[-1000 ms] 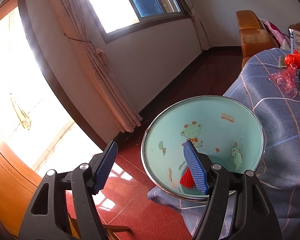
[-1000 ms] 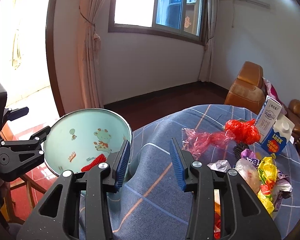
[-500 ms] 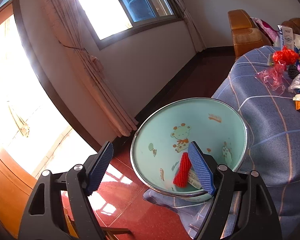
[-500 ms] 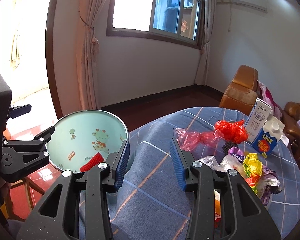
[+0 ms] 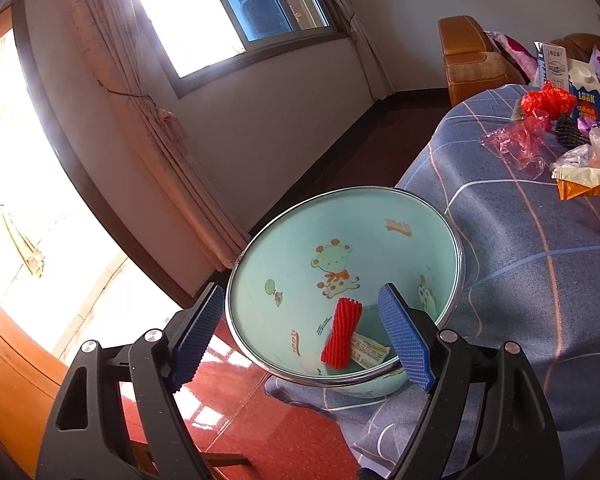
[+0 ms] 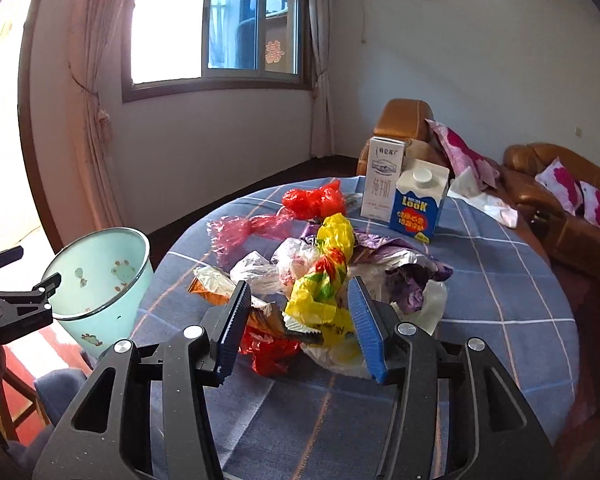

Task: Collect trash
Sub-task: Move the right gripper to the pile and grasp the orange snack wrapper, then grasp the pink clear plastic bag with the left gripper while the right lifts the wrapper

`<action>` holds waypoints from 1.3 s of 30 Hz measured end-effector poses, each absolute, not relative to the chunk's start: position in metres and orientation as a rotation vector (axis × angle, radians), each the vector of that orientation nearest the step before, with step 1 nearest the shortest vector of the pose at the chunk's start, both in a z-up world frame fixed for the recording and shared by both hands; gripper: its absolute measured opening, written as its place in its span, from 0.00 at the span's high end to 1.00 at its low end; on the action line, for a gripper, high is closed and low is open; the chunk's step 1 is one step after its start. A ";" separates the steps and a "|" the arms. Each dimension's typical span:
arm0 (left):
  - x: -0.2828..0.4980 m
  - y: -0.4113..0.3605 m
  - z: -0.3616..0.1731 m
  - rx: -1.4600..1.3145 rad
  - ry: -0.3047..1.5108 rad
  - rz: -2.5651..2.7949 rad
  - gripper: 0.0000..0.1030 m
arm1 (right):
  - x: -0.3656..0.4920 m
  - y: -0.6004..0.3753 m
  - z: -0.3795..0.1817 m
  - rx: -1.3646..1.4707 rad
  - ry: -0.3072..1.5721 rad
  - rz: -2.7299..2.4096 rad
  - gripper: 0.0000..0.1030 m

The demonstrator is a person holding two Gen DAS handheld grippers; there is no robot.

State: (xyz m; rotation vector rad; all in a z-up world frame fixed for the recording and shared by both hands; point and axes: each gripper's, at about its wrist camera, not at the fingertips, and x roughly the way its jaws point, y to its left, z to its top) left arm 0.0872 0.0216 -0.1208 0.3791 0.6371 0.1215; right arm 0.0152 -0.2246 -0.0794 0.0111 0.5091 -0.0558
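Blue-checked bench (image 6: 480, 280) ahead: crumpled yellow plastic wrapper (image 6: 324, 280) sits between my wide-open, empty right fingers (image 6: 298, 330). Left fingers (image 5: 300, 338) wide open, empty, pale-green metal bin (image 5: 340, 248) between them.

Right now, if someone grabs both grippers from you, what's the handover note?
Left gripper: open, empty, over the mint bin beside the table.
Right gripper: open, empty, aimed at the wrapper pile on the table.
Done: red foam net and a paper wrapper lie in the bin.
Left: the pile, red bag, pink bag, two cartons.
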 end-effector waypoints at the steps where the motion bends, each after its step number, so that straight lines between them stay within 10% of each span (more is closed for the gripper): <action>1: 0.087 0.023 -0.120 0.374 0.635 0.126 0.22 | 0.016 -0.224 -0.081 0.015 0.510 -0.053 0.51; 19: 0.088 0.021 -0.124 0.371 0.647 0.104 0.20 | 0.016 -0.208 -0.094 -0.021 0.526 0.019 0.51; 26: 0.088 0.019 -0.126 0.372 0.653 0.101 0.20 | 0.023 -0.209 -0.107 -0.019 0.566 0.050 0.86; 39: 0.094 0.000 -0.122 0.333 0.676 0.022 0.20 | -0.004 -0.221 -0.072 0.046 0.416 0.090 0.96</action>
